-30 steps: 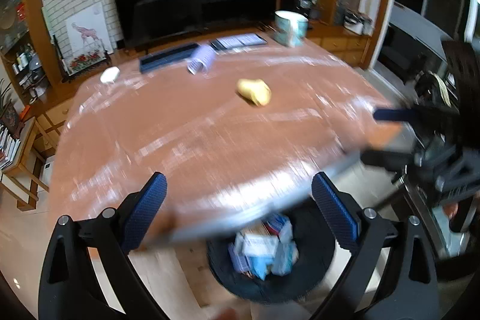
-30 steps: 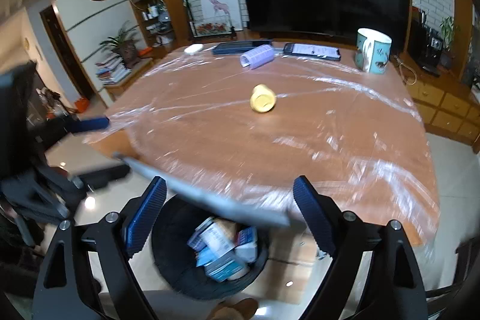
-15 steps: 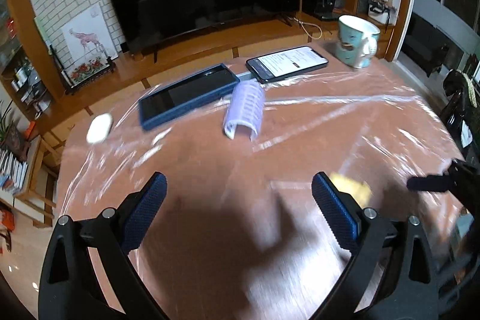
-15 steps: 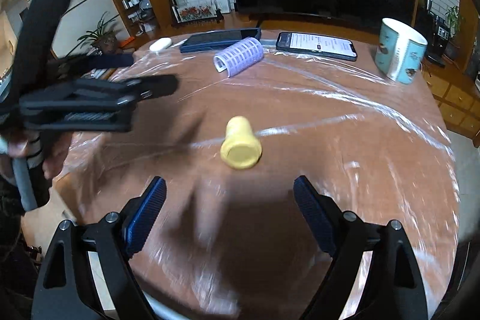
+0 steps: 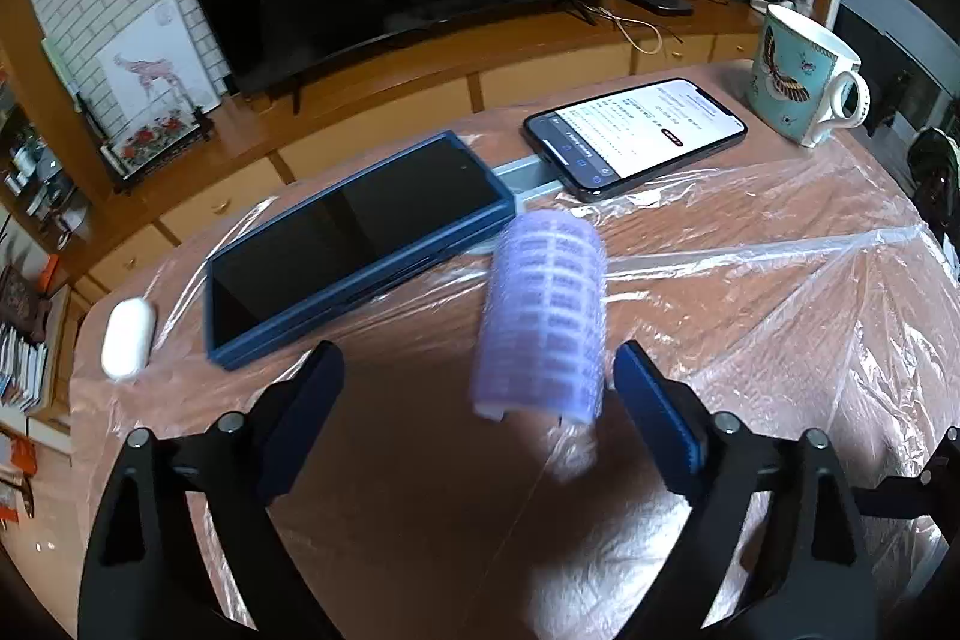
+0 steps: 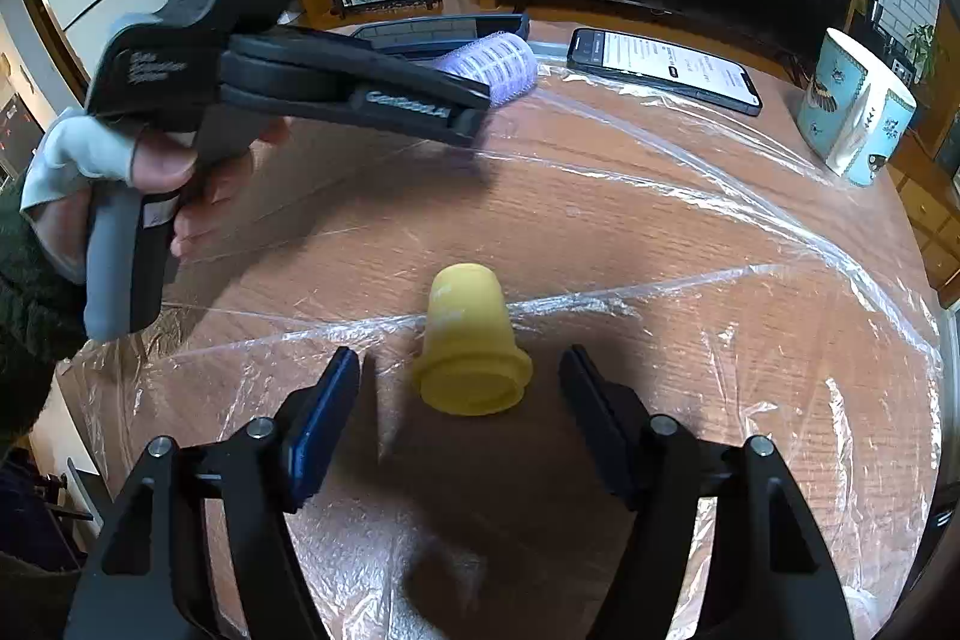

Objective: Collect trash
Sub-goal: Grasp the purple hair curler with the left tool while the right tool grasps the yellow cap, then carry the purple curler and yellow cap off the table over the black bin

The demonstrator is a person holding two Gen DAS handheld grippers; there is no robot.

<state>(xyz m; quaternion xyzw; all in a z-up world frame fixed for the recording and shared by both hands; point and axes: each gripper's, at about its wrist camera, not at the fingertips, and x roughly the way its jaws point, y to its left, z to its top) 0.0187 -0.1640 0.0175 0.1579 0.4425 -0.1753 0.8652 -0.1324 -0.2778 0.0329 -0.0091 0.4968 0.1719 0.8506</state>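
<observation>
A purple hair roller (image 5: 543,316) lies on the plastic-covered wooden table (image 5: 750,292). My left gripper (image 5: 480,412) is open, its fingertips just short of the roller's near end, the roller toward the right finger. A small yellow cup (image 6: 471,340) lies on its side on the table. My right gripper (image 6: 459,403) is open, with the cup's rim between its fingertips, not gripped. The right wrist view also shows the left gripper (image 6: 474,112) reaching to the roller (image 6: 492,61).
A blue-cased phone (image 5: 354,244), a lit phone (image 5: 636,136), a white earbud case (image 5: 127,337) and a patterned mug (image 5: 798,79) sit along the table's far side. A TV and low cabinets stand behind. The mug also shows at the right (image 6: 855,112).
Both grippers moved from the table edge above the trash bin forward over the table. The left one closed in on the purple roller, the right one on the yellow cup.
</observation>
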